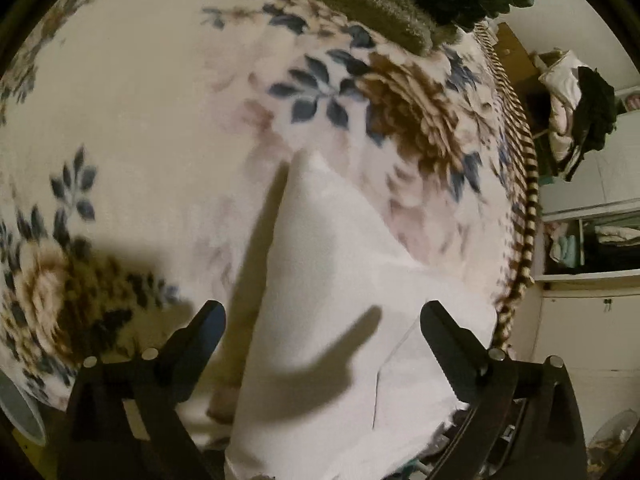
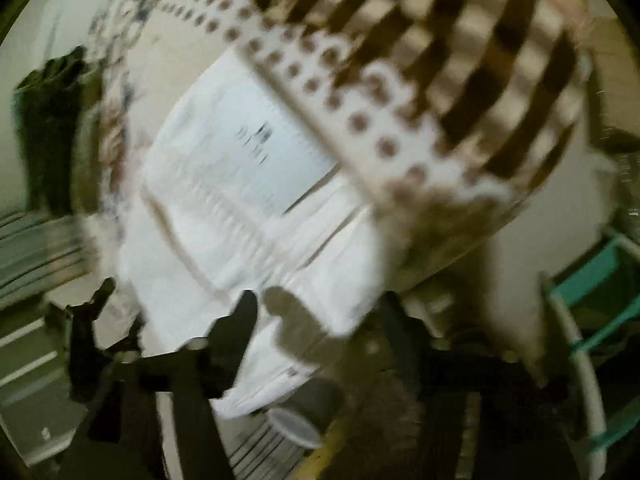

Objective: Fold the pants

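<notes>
White pants (image 1: pixel 328 300) lie on a floral blanket (image 1: pixel 140 120), one leg tapering away from me. My left gripper (image 1: pixel 322 320) is open just above them, fingers apart on either side, holding nothing. In the blurred right wrist view the pants (image 2: pixel 248 208) lie bunched near the bed's edge, with a pale label patch on top. My right gripper (image 2: pixel 316 312) is over their near end, fingers spread apart, and seems open and empty. Its right finger is smeared by motion blur.
A dark green folded fabric pile (image 1: pixel 380 0) lies at the blanket's far side. A striped, dotted blanket border (image 2: pixel 440 80) hangs at the bed edge. Shelves with clothes (image 1: pixel 580 120) stand beyond. A teal frame (image 2: pixel 600 300) and a cup (image 2: pixel 296 428) are below.
</notes>
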